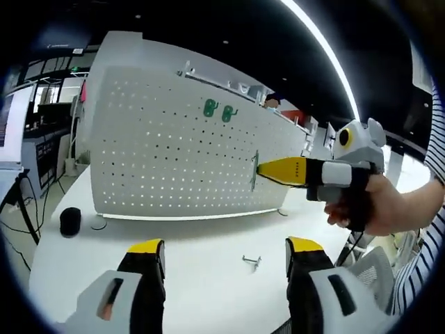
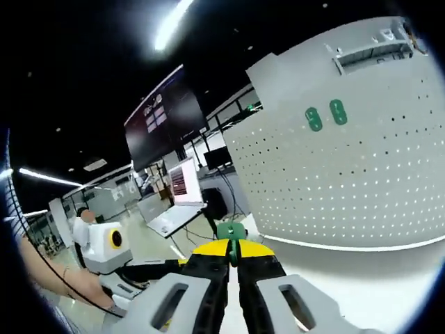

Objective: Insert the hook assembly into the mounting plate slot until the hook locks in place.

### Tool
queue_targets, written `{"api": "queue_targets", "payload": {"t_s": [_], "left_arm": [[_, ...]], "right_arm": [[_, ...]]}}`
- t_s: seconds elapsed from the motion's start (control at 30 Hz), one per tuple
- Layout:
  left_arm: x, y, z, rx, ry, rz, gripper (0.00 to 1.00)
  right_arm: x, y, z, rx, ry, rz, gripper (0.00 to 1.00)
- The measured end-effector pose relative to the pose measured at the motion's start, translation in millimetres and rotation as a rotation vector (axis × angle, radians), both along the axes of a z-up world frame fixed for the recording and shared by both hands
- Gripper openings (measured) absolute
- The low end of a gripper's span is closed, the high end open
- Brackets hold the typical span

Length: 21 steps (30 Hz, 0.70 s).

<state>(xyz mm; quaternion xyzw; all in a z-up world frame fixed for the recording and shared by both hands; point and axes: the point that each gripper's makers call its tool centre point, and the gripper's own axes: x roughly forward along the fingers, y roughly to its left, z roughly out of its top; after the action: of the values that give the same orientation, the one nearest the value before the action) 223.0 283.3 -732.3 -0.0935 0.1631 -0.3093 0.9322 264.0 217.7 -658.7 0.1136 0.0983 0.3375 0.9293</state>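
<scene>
The white pegboard mounting plate (image 1: 174,153) stands upright on the white table (image 1: 201,278). Two green hooks (image 1: 218,110) are mounted high on it, seen again as green hooks (image 2: 325,115) on the pegboard (image 2: 361,174) in the right gripper view. My right gripper (image 1: 261,169) comes in from the right, shut on a green hook assembly (image 1: 254,171) whose tip is at the board's face; whether it touches I cannot tell. In its own view the right gripper (image 2: 233,252) pinches the green hook assembly (image 2: 231,232). My left gripper (image 1: 224,254) hangs open over the table, holding nothing.
A small metal part (image 1: 252,261) lies on the table between my left jaws. A black round object (image 1: 69,221) sits at the table's left end. A person's hand (image 1: 389,209) grips the right tool. Desks with a laptop (image 2: 174,202) lie beyond the table.
</scene>
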Motion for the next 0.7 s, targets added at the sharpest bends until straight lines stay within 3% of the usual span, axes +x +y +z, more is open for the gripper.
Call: {"api": "queue_targets", "payload": {"t_s": [0.17,0.23,0.5,0.6,0.7], "left_arm": [[-4.5,3,-7.7,0.002,0.022,0.030,0.83],[-6.6,0,-6.1,0.006,0.012,0.023,0.84],[-8.3,-2,-3.7,-0.022,-0.001,0.024,0.91],[-10.9,-4,-5.6,-0.031,0.004,0.023,0.92],[-14.1,-8,-3.9,-0.014,-0.013,0.011,0.95]], "right_arm": [[12,-13,10.8,-0.067,-0.096,-0.080,0.00],[17,-15,13.2,-0.060,-0.088,-0.092,0.00],[46,-39,36.1,-0.110,-0.190,-0.229,0.00],[54,-49,47.4,-0.074,-0.217,-0.284,0.00],[61,-58,53.2,-0.087,-0.239,-0.332,0.00]]}}
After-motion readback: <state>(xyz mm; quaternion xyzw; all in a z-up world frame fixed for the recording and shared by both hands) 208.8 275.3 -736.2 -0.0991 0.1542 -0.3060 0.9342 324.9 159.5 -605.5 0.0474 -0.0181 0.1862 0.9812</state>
